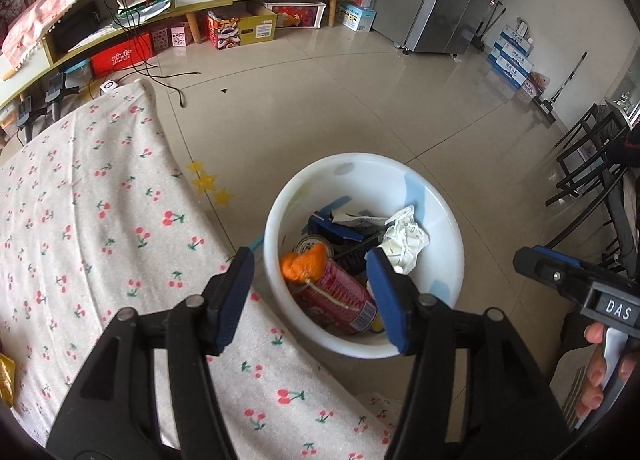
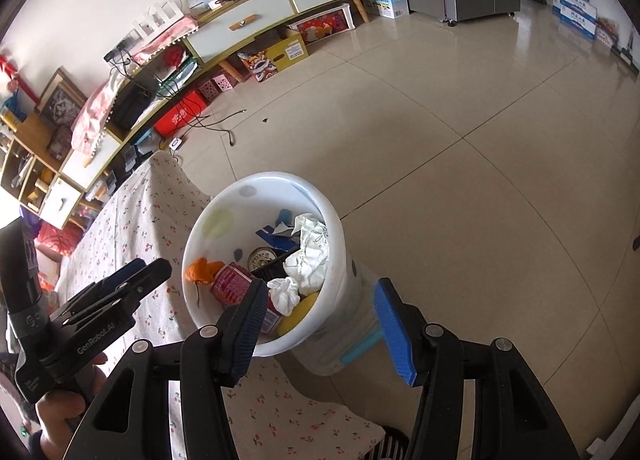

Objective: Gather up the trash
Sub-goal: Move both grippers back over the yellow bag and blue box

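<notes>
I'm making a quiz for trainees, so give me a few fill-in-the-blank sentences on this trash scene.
1. The white bucket stands on the ____.
2. The red can lies ____ the bucket.
3. The cloth beside the bucket is printed with ____.
4. The left gripper and the right gripper both hold ____.

Missing words: floor; inside; cherries; nothing

Both wrist cameras look steeply down from close above the white bin [image 1: 362, 256] beside the desk [image 1: 100, 219]. Each view shares the bin, floor and far cabinet [image 2: 256, 15].
</notes>
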Demonstrator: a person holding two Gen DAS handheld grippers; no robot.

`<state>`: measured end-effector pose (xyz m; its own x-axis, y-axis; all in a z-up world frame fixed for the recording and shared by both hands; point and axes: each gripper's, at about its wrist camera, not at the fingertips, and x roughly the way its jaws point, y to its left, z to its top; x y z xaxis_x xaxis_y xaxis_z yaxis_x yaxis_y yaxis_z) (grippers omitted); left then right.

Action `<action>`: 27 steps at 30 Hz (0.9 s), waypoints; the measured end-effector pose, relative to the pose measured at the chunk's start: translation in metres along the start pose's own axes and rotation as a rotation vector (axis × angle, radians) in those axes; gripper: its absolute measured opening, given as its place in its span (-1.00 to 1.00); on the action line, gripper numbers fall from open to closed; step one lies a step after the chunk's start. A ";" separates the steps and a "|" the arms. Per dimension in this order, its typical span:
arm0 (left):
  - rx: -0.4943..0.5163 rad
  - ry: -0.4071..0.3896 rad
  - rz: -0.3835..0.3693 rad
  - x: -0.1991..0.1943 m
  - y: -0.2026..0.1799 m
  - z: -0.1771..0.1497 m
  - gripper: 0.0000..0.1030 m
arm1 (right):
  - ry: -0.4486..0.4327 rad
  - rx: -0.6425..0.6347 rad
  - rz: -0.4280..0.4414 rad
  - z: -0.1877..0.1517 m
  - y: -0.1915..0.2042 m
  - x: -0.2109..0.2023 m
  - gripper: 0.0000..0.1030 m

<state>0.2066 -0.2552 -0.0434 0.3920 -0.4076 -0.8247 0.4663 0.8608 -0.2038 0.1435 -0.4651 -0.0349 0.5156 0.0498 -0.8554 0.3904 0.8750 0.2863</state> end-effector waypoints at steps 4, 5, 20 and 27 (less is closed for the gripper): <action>-0.013 -0.010 0.016 -0.015 0.013 -0.008 0.35 | -0.002 -0.016 0.003 -0.001 0.007 -0.003 0.12; -0.019 -0.013 0.022 -0.019 0.017 -0.010 0.41 | -0.003 -0.020 0.004 -0.001 0.010 -0.004 0.14; -0.120 -0.045 0.172 -0.090 0.102 -0.065 0.71 | -0.039 -0.121 0.045 -0.017 0.072 -0.023 0.40; -0.174 -0.044 0.229 -0.114 0.145 -0.090 0.75 | -0.025 -0.172 0.052 -0.030 0.110 -0.020 0.51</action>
<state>0.1583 -0.0563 -0.0261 0.5071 -0.2063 -0.8369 0.2203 0.9697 -0.1055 0.1534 -0.3550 0.0007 0.5511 0.0874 -0.8299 0.2274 0.9411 0.2501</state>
